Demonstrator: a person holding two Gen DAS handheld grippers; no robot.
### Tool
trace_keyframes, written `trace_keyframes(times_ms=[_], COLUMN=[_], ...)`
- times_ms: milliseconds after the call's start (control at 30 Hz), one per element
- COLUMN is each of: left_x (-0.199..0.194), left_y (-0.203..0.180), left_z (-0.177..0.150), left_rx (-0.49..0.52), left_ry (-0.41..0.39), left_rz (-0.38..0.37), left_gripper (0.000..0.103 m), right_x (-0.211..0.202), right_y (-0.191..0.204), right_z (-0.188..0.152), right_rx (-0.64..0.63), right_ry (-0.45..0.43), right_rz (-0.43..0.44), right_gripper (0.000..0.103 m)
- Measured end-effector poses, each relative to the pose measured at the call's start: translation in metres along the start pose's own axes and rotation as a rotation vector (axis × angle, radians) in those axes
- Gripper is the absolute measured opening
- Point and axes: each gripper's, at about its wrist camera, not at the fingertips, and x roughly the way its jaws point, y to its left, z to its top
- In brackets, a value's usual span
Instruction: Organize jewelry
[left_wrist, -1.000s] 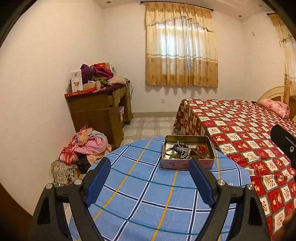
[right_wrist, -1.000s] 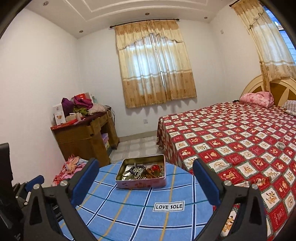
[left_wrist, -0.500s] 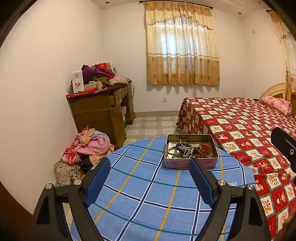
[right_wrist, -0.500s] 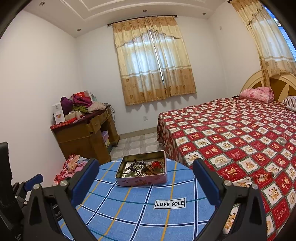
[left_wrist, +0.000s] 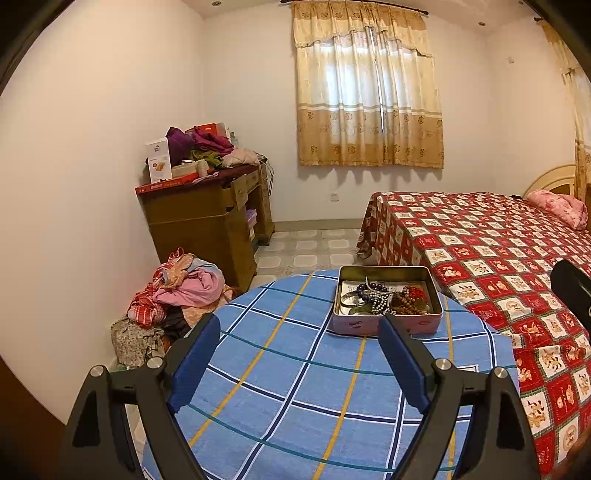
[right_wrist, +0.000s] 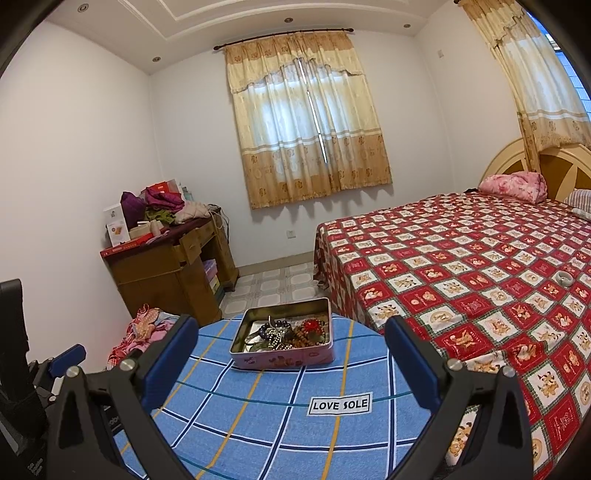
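Only the right view shows the "LOVE SOLE" label (right_wrist: 340, 404); both tongs gape wide, empty, before the jewelry tin (left_wrist: 387, 325)

In the left wrist view the jewelry tin (left_wrist: 354, 325) sits a touch further right in the frame than a second ago. The checked cloth on the worktop (left_wrist: 295, 369), the wooden desk (left_wrist: 199, 229) and the bed (left_wrist: 480, 258) have slid the same way. In the right wrist view the tin, the LOVE SOLE label (right_wrist: 339, 405) and the pink pillow (right_wrist: 513, 186) appear slightly higher in the frame than before.
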Motion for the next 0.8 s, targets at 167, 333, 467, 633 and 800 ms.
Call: trace_keyframes(times_ms=[167,333,467,633,800], left_x=[0.002,0.004,0.005,0.011,0.019], left_y=[0.000,-0.003,-0.005,-0.008,-0.008], left_z=[0.000,0.000,0.000,-0.001,-0.001], left_rx=[0.006,0.011,0.015,0.018,0.002], left_ry=[0.005,0.007,0.011,0.025,0.048], left_rz=[0.009,0.006,0.013,0.030,0.043], left_gripper=[0.087,0.087,0.087,0.087,0.087], right_x=[0.002,0.003,0.003,0.003,0.004], right_y=[0.001,0.001,0.001,0.000,-0.002], right_z=[-0.003,-0.005,-0.005,-0.008,-0.009], right_rx=[0.000,0.004,0.005,0.007,0.006], right_ry=[0.005,0.008,0.008,0.015,0.016], right_rz=[-0.001,-0.001,-0.002,-0.002,-0.005], right_gripper=[0.103,0.103,0.103,0.103,0.103])
